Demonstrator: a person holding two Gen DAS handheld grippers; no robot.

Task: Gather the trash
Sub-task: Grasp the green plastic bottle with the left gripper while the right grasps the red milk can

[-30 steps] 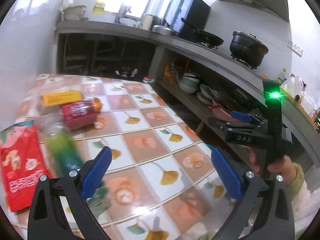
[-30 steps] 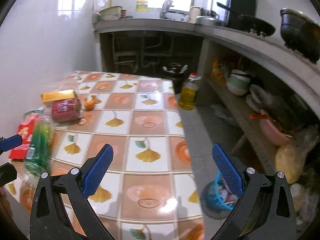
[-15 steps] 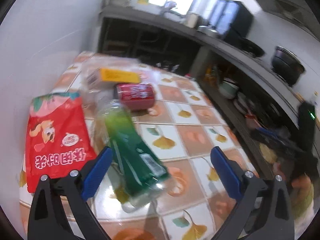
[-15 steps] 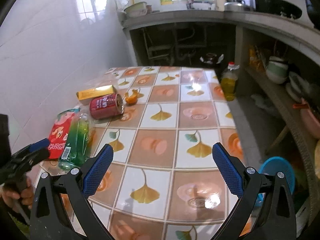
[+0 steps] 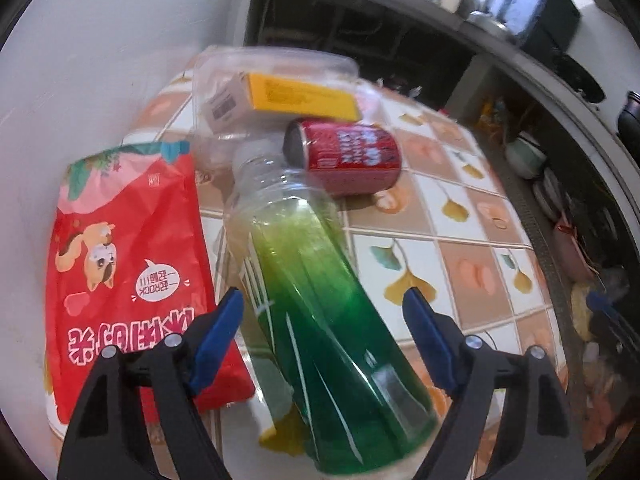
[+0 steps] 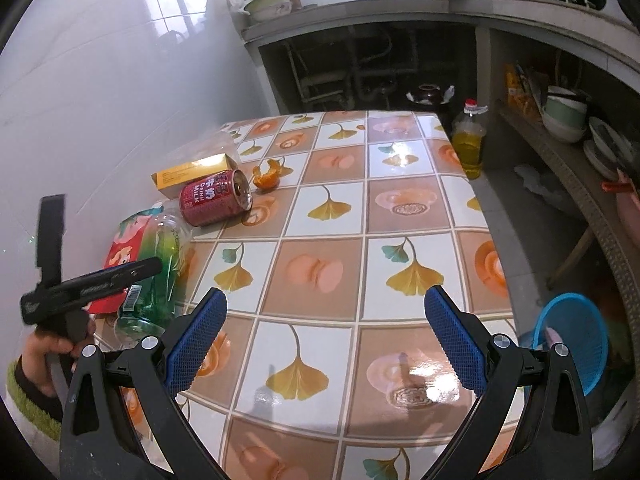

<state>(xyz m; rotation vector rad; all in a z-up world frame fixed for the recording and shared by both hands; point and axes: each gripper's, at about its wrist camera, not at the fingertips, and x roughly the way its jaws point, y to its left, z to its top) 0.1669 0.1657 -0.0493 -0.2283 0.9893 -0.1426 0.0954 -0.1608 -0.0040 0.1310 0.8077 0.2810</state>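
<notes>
A green plastic bottle (image 5: 320, 288) lies on the tiled table (image 6: 360, 220), its cap end toward a red can (image 5: 352, 160). My left gripper (image 5: 322, 296) straddles the bottle and its jaws are closing, with a gap still showing at each pad. A red snack bag (image 5: 128, 264) lies left of the bottle. A yellow box (image 5: 296, 96) sits under clear plastic packaging (image 5: 272, 60). In the right wrist view, orange peel (image 6: 270, 174) lies beside the can (image 6: 212, 200). My right gripper (image 6: 326, 300) hangs open over bare table.
A blue basket (image 6: 572, 340) stands on the floor right of the table. An oil bottle (image 6: 470, 144) stands by the table's far right corner. A white wall runs along the table's left side. Shelves with bowls line the right.
My left gripper has swung left and dropped onto the green bottle, which now lies between narrower jaws. The right gripper has tipped downward a little.
</notes>
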